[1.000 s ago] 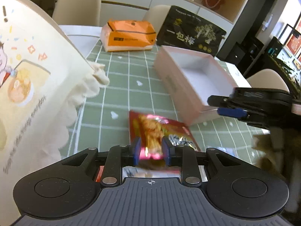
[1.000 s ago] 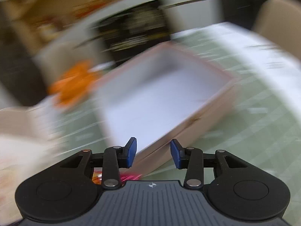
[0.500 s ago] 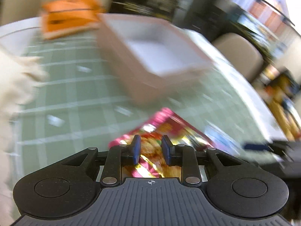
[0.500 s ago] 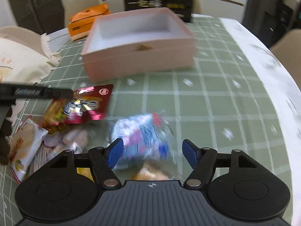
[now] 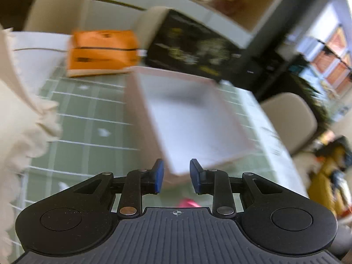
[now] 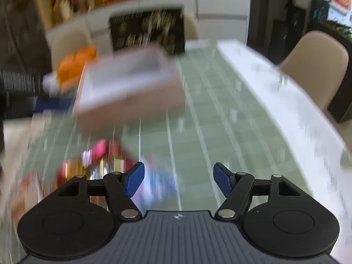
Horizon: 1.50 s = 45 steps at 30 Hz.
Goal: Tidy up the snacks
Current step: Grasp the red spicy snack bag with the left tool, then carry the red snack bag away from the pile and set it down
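The open pink box (image 5: 189, 118) with a white inside stands on the green checked tablecloth; it also shows in the right wrist view (image 6: 129, 88). My left gripper (image 5: 177, 176) hovers at the box's near corner, its jaws a little apart with nothing visible between them. A sliver of a red snack packet (image 5: 188, 202) shows below it. My right gripper (image 6: 179, 179) is wide open and empty above the table. A blurred red and gold snack packet (image 6: 92, 162) and a blue-white packet (image 6: 154, 182) lie near its left finger. Both views are motion-blurred.
An orange tissue pack (image 5: 102, 52) and a black printed bag (image 5: 193, 48) stand behind the box. A cream cloth bag (image 5: 19, 132) fills the left side. Beige chairs (image 6: 316, 66) surround the table, whose white edge (image 6: 286, 101) runs along the right.
My left gripper has risen from over the red packet and swung toward the box; its jaws stand slightly wider. My right gripper, wide open as before, has tilted up from the blue-white packet.
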Available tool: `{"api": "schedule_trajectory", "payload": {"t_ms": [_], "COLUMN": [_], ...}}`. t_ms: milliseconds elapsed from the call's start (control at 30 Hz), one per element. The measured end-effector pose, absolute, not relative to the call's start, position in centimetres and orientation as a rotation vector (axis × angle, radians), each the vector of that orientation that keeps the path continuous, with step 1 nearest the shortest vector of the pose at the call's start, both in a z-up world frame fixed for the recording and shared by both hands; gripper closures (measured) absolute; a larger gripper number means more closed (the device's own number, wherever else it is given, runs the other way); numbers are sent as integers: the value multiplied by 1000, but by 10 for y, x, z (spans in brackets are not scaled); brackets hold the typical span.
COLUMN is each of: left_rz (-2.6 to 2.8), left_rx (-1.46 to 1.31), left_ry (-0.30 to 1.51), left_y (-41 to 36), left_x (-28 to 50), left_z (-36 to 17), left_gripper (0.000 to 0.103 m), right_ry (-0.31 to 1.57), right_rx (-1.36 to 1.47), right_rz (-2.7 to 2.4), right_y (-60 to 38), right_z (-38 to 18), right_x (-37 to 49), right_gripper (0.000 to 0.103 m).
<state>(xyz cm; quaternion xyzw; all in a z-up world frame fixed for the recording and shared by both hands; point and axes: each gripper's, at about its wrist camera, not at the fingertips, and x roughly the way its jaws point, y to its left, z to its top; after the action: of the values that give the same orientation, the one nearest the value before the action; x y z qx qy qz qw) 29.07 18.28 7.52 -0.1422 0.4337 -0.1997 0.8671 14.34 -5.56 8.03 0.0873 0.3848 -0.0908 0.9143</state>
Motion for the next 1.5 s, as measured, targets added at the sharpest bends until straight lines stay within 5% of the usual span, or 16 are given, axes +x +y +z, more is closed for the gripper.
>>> {"api": "schedule_trajectory", "payload": {"t_ms": [233, 300, 633, 833, 1033, 1233, 1500], "left_rz": [-407, -433, -753, -783, -716, -644, -773], "left_rx": [-264, -262, -42, -52, -126, -173, -8], "left_ry": [885, 914, 1022, 992, 877, 931, 1004], "left_y": [174, 168, 132, 159, 185, 211, 199], "left_x": [316, 320, 281, 249, 233, 228, 188], "left_z": [59, 54, 49, 54, 62, 46, 43], "left_gripper": [70, 69, 64, 61, 62, 63, 63], "right_ry": [735, 795, 906, 749, 803, 839, 823], "right_rx": [35, -106, 152, 111, 214, 184, 281], "right_rz": [-196, -196, -157, -252, -163, -59, -106], "right_y": [-69, -59, -108, -100, -59, -4, -2], "right_z": [78, 56, 42, 70, 69, 58, 69], "right_x": [292, 310, 202, 111, 51, 54, 159], "right_gripper": [33, 43, 41, 34, 28, 28, 25]}}
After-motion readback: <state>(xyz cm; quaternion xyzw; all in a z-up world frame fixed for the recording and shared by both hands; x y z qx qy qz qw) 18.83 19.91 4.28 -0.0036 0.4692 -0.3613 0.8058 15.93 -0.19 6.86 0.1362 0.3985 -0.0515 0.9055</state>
